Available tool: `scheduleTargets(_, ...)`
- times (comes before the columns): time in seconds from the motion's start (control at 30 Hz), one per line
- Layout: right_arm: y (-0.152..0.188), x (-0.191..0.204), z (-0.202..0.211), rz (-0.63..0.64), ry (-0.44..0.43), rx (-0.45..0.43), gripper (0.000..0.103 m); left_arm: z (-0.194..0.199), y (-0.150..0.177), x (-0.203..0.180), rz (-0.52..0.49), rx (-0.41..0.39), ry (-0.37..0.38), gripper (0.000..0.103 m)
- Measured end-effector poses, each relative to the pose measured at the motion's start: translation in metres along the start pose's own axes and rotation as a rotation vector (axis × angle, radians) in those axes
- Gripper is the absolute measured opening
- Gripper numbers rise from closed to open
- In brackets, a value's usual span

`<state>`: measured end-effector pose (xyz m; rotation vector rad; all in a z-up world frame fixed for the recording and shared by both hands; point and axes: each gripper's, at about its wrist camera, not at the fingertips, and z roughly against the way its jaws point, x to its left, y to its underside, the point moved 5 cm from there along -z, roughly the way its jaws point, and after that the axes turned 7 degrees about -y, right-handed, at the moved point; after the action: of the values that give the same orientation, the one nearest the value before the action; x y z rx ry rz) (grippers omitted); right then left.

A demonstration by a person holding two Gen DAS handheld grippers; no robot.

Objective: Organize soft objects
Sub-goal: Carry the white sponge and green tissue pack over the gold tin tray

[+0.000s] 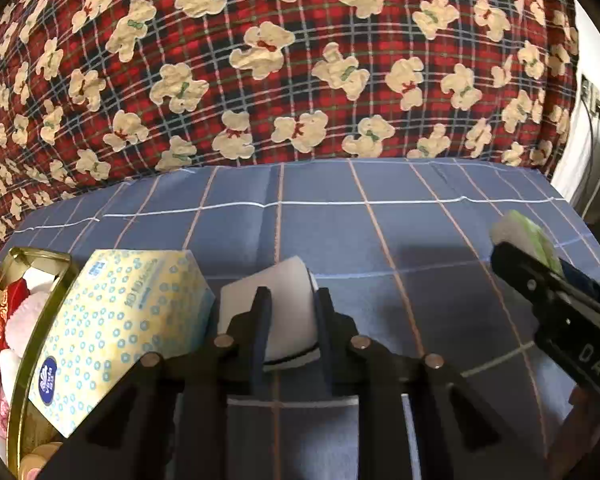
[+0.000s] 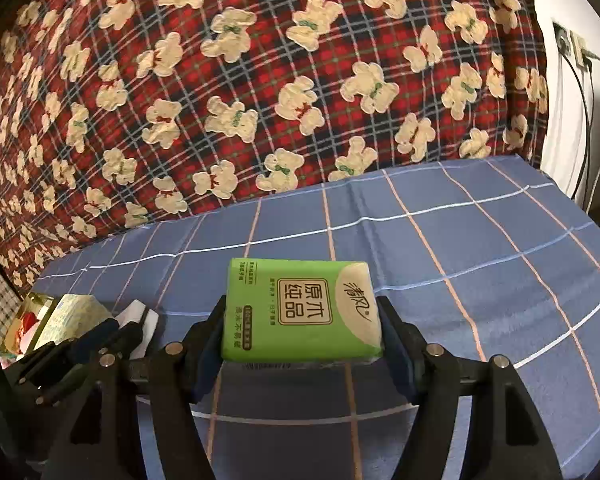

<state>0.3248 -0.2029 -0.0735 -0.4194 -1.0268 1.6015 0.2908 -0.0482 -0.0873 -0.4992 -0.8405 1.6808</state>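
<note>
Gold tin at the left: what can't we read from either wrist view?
- Gold tin: left wrist view, contents cut off by the frame edge and hidden behind the yellow tissue pack.
- Same tin: right wrist view, too small, behind the left claw.
- White sponge: lower part hidden by that claw's fingers.

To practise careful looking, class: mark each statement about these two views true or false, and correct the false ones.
1. The right tongs hold a green tissue pack. True.
2. The left tongs are empty. False: they are shut on a white sponge.
3. The yellow dotted tissue pack leans on the gold tin. True.
4. The cloth under the things is plain green. False: it is blue with a grid of lines.
</note>
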Motion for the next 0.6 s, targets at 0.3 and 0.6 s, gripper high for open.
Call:
scheduleTargets(0.3,-0.001,0.009,0.009,0.028,-0.01,-0.039,0.07,0.016,0.004,0.004,0.025,-0.061,0.038,0.018)
scheduleTargets(0.6,0.001,0.023,0.02,0.099,-0.003,-0.082,0.071,0.033,0.004,0.007,0.041,-0.137,0.048,0.018)
